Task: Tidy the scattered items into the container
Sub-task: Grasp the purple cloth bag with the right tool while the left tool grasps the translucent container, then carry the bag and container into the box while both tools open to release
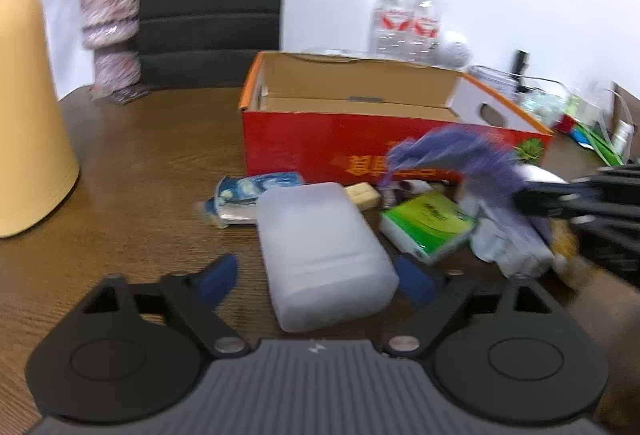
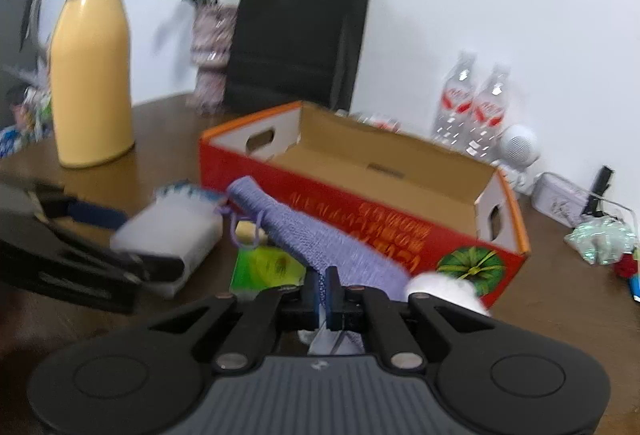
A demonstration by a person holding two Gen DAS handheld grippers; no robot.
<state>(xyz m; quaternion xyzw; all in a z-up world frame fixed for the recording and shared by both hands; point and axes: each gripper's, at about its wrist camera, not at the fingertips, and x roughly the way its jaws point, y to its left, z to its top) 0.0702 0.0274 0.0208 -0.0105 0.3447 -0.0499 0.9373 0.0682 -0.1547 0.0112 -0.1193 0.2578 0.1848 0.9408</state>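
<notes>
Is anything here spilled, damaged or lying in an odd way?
Nothing spilled or broken. The white plastic container lies flat on its side, and the open red box appears empty while items lie scattered before it.

Right gripper (image 2: pixel 327 295) clamped on seemingly knitted purple pouch (image 2: pixel 320 239), before red box (image 2: pixel 400 231).

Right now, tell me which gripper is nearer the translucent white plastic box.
Left. The left gripper is open astride the translucent white plastic box; the right gripper is off to its side, shut on the purple cloth.
</notes>
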